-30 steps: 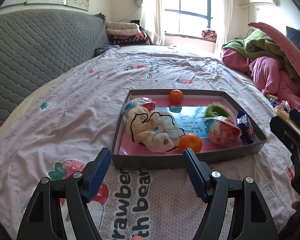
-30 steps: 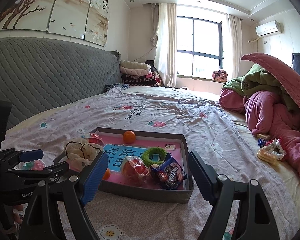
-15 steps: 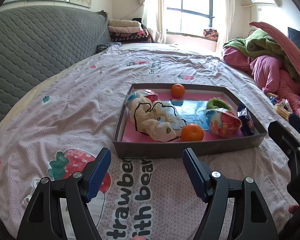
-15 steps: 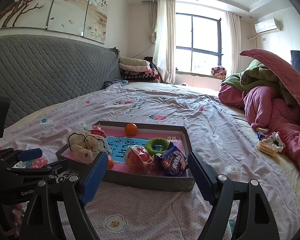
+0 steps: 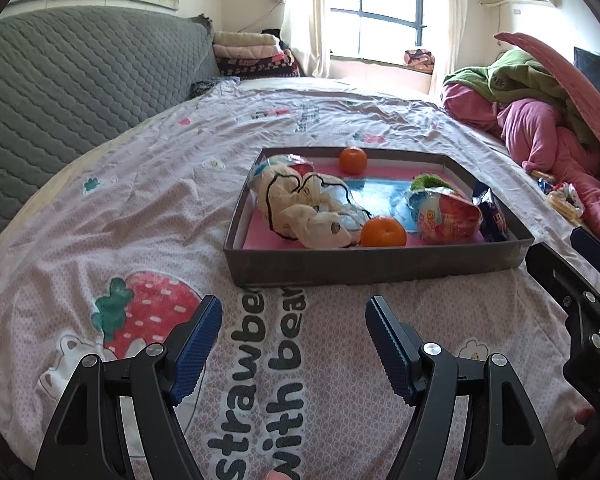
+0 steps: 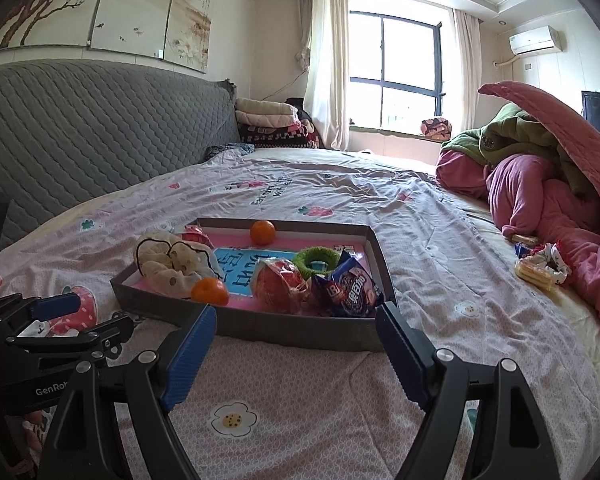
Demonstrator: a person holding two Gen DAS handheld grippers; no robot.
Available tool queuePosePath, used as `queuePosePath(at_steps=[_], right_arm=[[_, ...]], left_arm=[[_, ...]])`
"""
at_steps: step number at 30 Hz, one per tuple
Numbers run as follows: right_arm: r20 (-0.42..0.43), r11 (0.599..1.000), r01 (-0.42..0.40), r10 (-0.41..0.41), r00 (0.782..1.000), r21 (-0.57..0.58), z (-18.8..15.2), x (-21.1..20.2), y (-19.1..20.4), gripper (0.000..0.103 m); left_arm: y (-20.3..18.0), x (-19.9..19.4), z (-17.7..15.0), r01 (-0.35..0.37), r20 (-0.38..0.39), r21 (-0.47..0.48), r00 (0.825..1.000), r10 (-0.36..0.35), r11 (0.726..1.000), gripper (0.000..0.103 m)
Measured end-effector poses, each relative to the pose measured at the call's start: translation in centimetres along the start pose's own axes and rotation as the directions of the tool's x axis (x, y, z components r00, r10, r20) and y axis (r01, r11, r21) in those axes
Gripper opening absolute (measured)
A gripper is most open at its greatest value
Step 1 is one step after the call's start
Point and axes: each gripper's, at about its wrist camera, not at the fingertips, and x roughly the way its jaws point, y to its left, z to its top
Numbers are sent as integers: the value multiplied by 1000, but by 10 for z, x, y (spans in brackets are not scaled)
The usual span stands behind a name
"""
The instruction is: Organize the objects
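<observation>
Taking the grey tray (image 5: 372, 268) as the landmark, and starting to its left: the bedsheet (image 5: 148, 216) there is lying open and bare, offering free room for setting things down. In front of the tray's near wall, the left hand-held gripper (image 5: 294, 344) is hovering with its jaws spread wide and nothing between them, pointing at the tray's middle. Inside the tray, at its left end, a cream cloth pouch (image 5: 300, 208) is slumping over a snack bag; just right of the pouch a near orange (image 5: 383, 232) is sitting against the near wall, and a far orange (image 5: 353, 160) is resting by the back wall. Further right, a red-and-white snack bag (image 5: 446, 216) is lying in front of a green ring (image 5: 430, 182), and a dark blue snack packet (image 6: 346, 288) is leaning against the right wall. These are probably gathered there so the raised walls are keeping round fruit from rolling. Off the tray's near right corner, the right hand-held gripper (image 6: 296, 348) is likewise standing wide and empty. Well right of the tray, loose snack packs (image 6: 540, 264) are lying on the sheet beside the pink bedding (image 6: 548, 200), which is crowding that edge and leaving less room.
</observation>
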Motion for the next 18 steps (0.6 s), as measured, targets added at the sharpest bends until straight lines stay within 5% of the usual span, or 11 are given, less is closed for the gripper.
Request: queuePosePath(at_steps=[18], right_arm=[[-53, 999, 31, -29, 998, 27, -20, 2, -6, 81]], left_arm=[[2, 5, -19, 4, -12, 11, 1000, -4, 1000, 75]])
